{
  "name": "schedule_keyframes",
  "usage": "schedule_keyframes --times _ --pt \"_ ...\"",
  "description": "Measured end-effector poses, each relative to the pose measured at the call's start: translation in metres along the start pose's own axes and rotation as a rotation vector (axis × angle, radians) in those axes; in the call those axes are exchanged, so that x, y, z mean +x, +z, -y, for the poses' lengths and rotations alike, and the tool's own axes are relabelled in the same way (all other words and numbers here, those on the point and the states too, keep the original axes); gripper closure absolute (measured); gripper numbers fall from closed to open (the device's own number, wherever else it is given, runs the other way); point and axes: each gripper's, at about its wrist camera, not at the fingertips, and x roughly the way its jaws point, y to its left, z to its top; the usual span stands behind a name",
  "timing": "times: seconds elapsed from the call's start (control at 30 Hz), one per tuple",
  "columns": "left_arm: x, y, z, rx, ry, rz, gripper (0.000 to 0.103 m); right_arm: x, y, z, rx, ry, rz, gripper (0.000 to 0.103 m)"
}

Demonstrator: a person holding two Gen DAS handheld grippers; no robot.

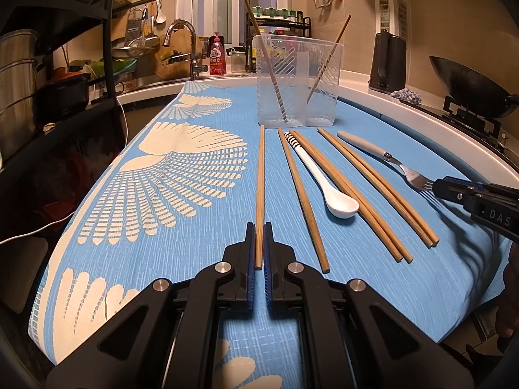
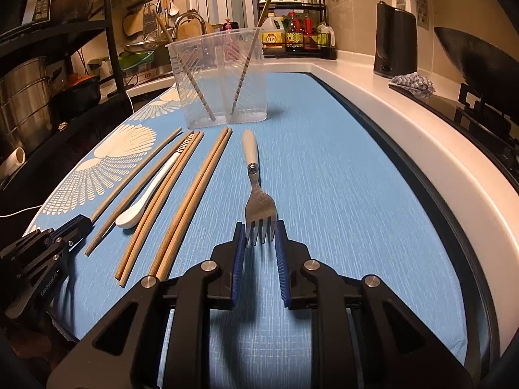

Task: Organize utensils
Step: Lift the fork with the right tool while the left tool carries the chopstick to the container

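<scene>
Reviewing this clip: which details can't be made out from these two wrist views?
- Left wrist view: the fork tines' tips, behind the right tongs.
- Right wrist view: the near end of the single chopstick, behind the left tongs.
- Both views: the clear container floor, blurred by ribbed plastic.
- Sauce bottles: labels too small to read.

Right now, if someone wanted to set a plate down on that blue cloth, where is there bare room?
The widest free patch is the blue cloth right of the fork, up to the white counter edge. The shell-patterned part left of the single chopstick is bare too. Between those it is crowded: chopsticks, the white spoon, and the clear container behind.
</scene>
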Motion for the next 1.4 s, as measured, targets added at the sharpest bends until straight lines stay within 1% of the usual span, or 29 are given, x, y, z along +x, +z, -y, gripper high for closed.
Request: schedule_keyframes --times 0.07,0.17,0.23,0.3,0.4,0.5,0.7,0.8,1.13,1.4 --pt "0.0 0.0 0.0 -0.002 -0.002 0.0 0.098 -0.002 0.001 0.001 -0.009 -0.021 0.011 0.085" --pt "0.0 0.0 0.0 0.0 0.0 0.0 0.098 0.005 0.0 0.004 -0.034 -0.079 -0.015 0.085" --pt "0.0 0.0 0.0 -0.001 0.0 0.0 0.098 0.007 -0.002 0.007 -0.031 -0.086 -0.023 0.085" --pt "0.0 0.0 0.0 0.0 0.0 0.0 0.098 0.006 -0.003 0.004 -0.056 -0.099 -0.023 0.085" --pt "0.0 0.0 0.0 0.001 0.0 0.001 0.098 0.006 -0.002 0.0 -0.075 -0.09 -0.017 0.084" --pt "0.0 0.0 0.0 0.002 0.001 0.001 0.098 0.006 -0.002 0.003 -0.044 -0.065 -0.022 0.084" --pt "-0.003 0.001 0.001 0.003 -0.003 0.004 0.098 0.005 -0.003 0.007 -0.009 -0.052 -0.018 0.084" --pt "-0.005 0.001 0.001 0.002 -0.001 0.011 0.098 0.0 -0.001 0.008 -0.002 -0.057 0.002 0.085" --pt "-0.027 0.015 0.006 0.027 0.013 0.112 0.099 -0.024 0.016 0.007 -0.01 -0.085 0.092 0.086" --pt "-0.036 0.025 0.002 0.026 0.018 0.157 0.099 -0.04 0.025 0.01 -0.004 -0.099 0.14 0.087"
